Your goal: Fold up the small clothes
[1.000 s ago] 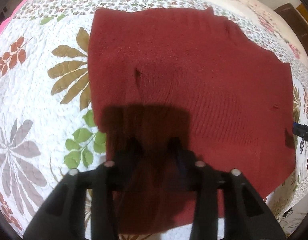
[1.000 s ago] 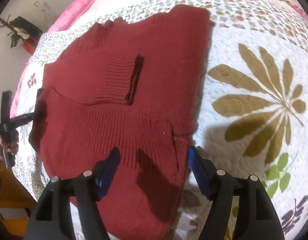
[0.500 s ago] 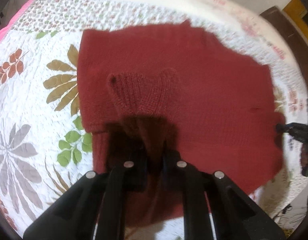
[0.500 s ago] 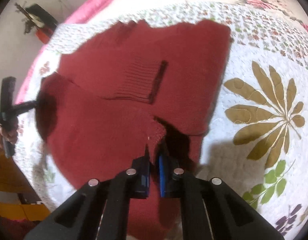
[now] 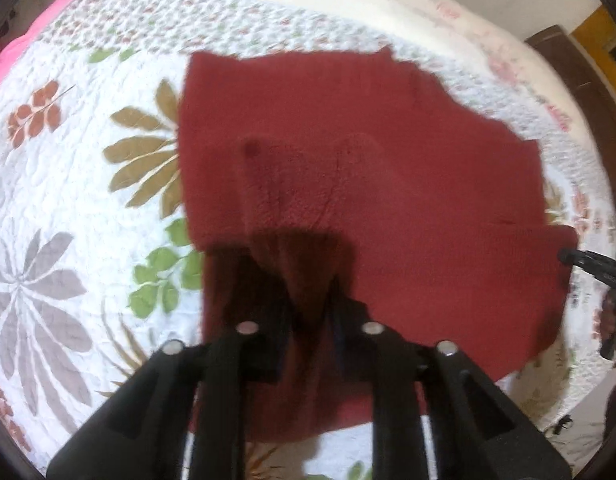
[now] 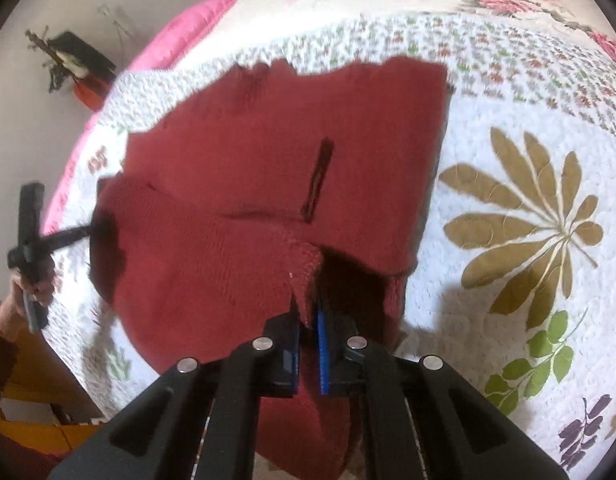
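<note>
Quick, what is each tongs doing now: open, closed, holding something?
Left tongs: closed on the red sweater.
Right tongs: closed on the red sweater.

This is a bedroom in a home. The work surface is a bed [image 6: 507,92] covered by a white quilt [image 5: 68,184] stitched with large leaf and flower shapes in olive, green, grey and rust, edged by a band of small printed sprigs. A pink blanket [image 6: 176,36] shows past the quilt's far edge, and beyond it lies a cream sheet with pink roses [image 6: 495,0]. A plain pale wall [image 6: 32,92] stands behind the bed, with a potted plant [image 6: 74,66] beside it. Dark wooden furniture [image 5: 579,80] sits at the far corner in the left wrist view.
</note>
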A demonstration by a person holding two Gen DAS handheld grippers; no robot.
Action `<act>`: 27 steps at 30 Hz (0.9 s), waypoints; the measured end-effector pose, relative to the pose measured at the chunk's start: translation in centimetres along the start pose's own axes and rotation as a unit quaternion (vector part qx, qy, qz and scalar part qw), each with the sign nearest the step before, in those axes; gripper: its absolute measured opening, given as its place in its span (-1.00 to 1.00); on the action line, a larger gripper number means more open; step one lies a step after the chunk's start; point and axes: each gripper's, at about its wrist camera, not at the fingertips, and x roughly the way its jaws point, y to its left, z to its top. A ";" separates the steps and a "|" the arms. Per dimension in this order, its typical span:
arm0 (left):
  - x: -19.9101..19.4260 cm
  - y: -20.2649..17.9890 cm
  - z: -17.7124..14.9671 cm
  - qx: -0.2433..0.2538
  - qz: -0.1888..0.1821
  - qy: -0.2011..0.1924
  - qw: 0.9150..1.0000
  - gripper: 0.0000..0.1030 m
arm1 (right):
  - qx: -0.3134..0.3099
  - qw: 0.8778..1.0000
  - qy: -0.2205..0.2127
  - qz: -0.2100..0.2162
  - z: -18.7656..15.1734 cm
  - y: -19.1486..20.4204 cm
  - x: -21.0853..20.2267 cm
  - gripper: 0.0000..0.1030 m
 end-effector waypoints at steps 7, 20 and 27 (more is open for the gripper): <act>3.5 1.0 2.1 0.004 0.000 0.039 0.999 0.11 | 0.015 1.000 0.003 0.006 -0.5 -0.4 1.2 -0.87; 2.9 -1.3 2.1 0.025 -0.012 0.028 0.999 -0.81 | 0.021 1.000 -0.005 0.015 0.1 -0.6 0.3 -0.87; -2.9 -1.7 3.0 0.013 -0.038 -0.063 0.997 -0.81 | 0.026 0.998 -0.050 0.036 2.2 -0.9 -3.3 -0.87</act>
